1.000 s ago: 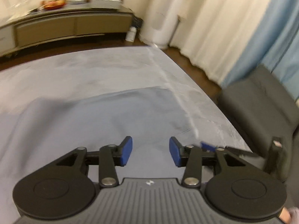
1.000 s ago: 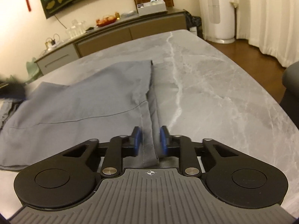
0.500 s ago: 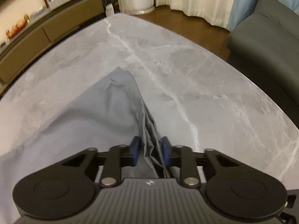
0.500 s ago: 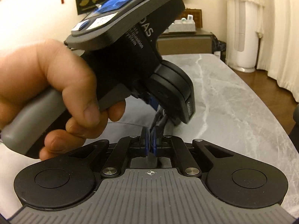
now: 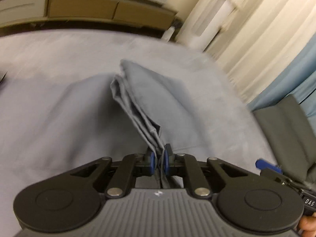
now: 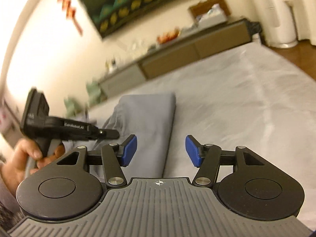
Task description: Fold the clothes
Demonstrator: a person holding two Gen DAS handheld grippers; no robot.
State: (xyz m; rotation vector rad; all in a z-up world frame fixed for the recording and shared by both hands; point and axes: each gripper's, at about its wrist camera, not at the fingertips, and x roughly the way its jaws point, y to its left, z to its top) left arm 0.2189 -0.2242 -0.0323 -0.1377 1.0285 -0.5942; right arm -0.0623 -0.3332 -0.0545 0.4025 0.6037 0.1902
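A grey garment (image 5: 150, 90) lies folded on the grey marble table (image 5: 49, 79). My left gripper (image 5: 159, 160) has a bunched edge of it between the blue pads, and the jaws are still closing on the cloth. The fabric rises from the table to the pads in a taut ridge. In the right wrist view the garment (image 6: 150, 118) shows a smooth folded edge. My right gripper (image 6: 161, 151) hovers over that edge with its jaws opening wide, and its pads touch nothing. A hand holds the left gripper (image 6: 114, 134) at the garment's left side.
A long low sideboard (image 5: 98, 6) with clutter on top runs along the far wall. Pale curtains (image 5: 256, 39) and a dark sofa (image 5: 286, 128) stand past the table's right edge. Bare tabletop (image 6: 246, 98) stretches to the right of the garment.
My left gripper shut on a bunch of the garment and swung left with it. My right gripper let go of the cloth edge and spread its jaws.
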